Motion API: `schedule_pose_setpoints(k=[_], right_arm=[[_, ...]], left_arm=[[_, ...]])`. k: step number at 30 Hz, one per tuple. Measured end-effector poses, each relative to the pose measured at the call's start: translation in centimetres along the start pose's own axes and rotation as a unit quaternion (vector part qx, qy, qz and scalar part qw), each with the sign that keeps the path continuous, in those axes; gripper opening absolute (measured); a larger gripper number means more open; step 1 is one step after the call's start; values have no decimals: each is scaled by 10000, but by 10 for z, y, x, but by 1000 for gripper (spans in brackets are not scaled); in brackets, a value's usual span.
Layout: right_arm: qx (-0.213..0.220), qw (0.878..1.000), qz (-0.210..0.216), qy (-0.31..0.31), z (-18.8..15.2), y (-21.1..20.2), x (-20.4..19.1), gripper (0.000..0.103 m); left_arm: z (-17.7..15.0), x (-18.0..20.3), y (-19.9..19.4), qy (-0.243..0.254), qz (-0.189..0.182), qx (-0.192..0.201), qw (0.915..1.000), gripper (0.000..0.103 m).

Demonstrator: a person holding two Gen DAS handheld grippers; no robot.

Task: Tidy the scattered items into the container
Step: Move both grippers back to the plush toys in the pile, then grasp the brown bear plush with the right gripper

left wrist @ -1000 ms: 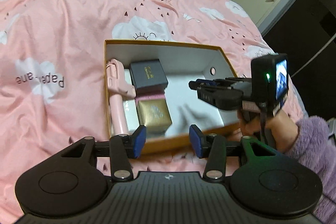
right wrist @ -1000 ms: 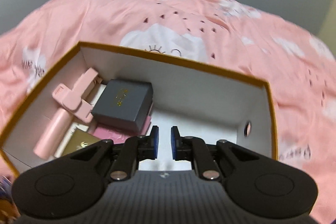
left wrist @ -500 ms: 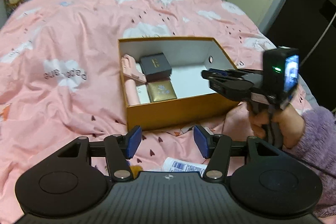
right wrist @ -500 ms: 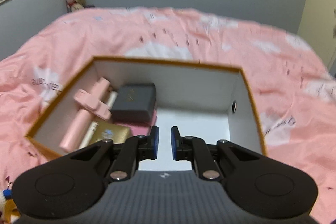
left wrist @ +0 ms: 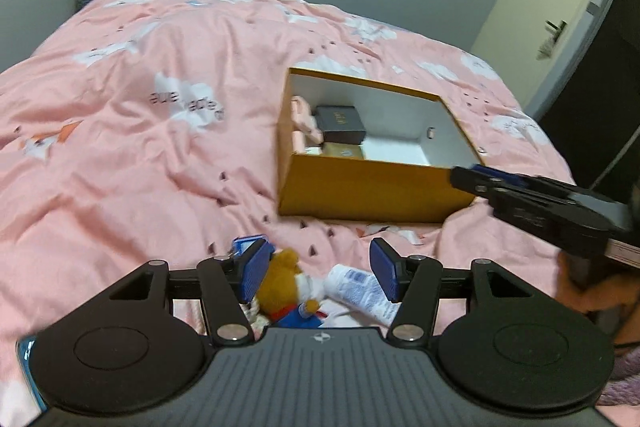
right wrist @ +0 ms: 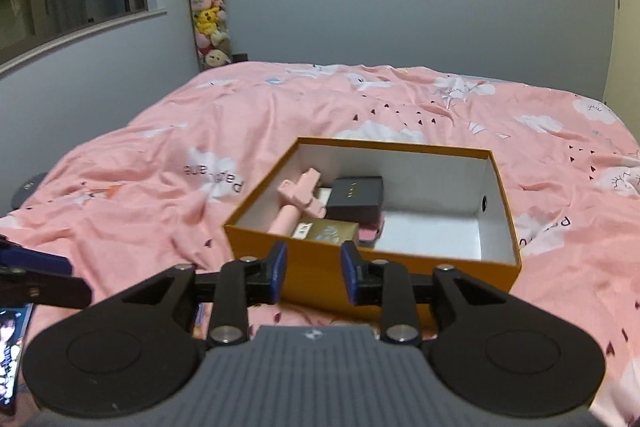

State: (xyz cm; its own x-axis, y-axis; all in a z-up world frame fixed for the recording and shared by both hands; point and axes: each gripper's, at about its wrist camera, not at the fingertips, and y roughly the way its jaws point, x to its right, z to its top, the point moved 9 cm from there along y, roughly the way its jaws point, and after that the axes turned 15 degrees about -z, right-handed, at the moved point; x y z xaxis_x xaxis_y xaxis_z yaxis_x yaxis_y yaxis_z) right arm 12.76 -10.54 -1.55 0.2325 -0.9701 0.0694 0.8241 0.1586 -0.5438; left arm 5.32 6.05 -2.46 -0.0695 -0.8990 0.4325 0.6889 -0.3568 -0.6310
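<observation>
An orange cardboard box (left wrist: 360, 191) (right wrist: 460, 277) with a white inside sits on the pink bedspread. In it lie a pink selfie stick (right wrist: 298, 201), a dark box (right wrist: 356, 197) and a gold box (right wrist: 334, 231). My left gripper (left wrist: 320, 269) stands open, low over the bed in front of the box. A small brown plush bear (left wrist: 282, 281) and a white tube (left wrist: 360, 289) lie on the cover between its fingers, untouched. My right gripper (right wrist: 314, 271) (left wrist: 476, 175) hangs before the box's near wall, its jaws opening with nothing between them.
A small blue item (left wrist: 248, 245) lies by the left finger. White paper scraps (left wrist: 394, 231) lie near the box's front. A phone screen (right wrist: 12, 351) shows at the left edge. The bedspread (right wrist: 160, 195) spreads left and behind; plush toys hang on the far wall (right wrist: 206, 23).
Both grippers have drawn back from over the box to its near side. The bear and tube have come into the left wrist view. The right jaws have parted from nearly shut.
</observation>
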Motion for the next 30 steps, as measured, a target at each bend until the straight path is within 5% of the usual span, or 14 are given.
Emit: schedule_pose_setpoints(k=[6,15,30], right_arm=[[50,9998,174,51,-17,-24,-13,41],[-690,9946,742,-244,-68,-18,-55,41],[-1397,9823,1122,-544,-107,16,-81,54]], left_arm=[[-30,-14,-4,-60,525,-75,9986,66],[-77,-31,17,-356,713,-501,9956,66],[-89,-61,46,-835,950,-861,9882,67]])
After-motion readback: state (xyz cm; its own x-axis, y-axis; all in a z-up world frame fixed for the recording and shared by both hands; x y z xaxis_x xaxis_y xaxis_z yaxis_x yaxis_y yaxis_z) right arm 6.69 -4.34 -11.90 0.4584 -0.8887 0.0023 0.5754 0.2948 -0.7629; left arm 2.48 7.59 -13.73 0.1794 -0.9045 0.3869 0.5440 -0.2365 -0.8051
